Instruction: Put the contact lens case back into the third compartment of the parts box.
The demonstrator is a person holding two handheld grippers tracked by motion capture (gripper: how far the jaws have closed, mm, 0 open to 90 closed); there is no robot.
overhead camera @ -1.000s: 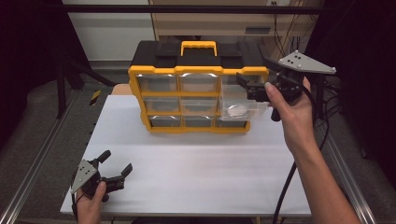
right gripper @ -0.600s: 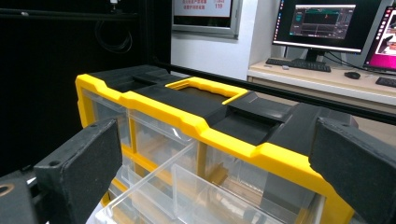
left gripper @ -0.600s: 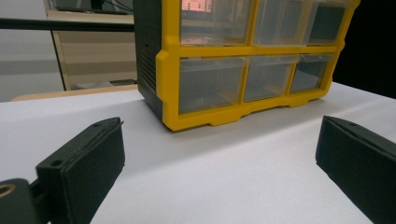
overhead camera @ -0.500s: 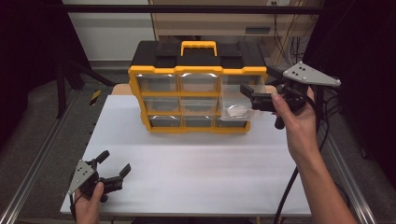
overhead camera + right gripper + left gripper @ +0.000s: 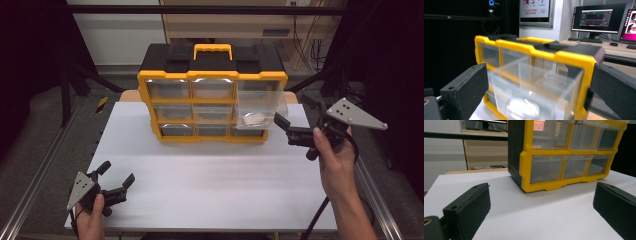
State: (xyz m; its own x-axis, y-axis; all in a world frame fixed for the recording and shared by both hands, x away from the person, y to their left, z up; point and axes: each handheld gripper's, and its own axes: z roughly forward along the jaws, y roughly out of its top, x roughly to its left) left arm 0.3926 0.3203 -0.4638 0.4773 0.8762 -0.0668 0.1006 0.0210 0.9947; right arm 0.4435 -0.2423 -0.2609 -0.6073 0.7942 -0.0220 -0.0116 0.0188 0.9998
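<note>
Drawer point(image 5: 260, 106) first: a clear plastic one, pulled well out of the right column of the yellow and black organizer box point(image 5: 212, 75), sticking toward the person's side of the white table point(image 5: 215, 170). Its long axis runs front to back, open end forward, with something pale and blurry lying on its bottom. The box sits at the far middle of the table, long side facing the person, yellow handle point(image 5: 213, 50) on top. Over on the right, the right gripper point(image 5: 281, 124) hangs just beside the drawer's front right corner, jaws spread apart and clear of it; in the right gripper view the drawer point(image 5: 534, 92) sits between and beyond the two black jaws. Down at the near left corner, the left gripper point(image 5: 116, 175) rests low over the table, jaws wide and holding nothing, pointed toward the box point(image 5: 564, 155).
</note>
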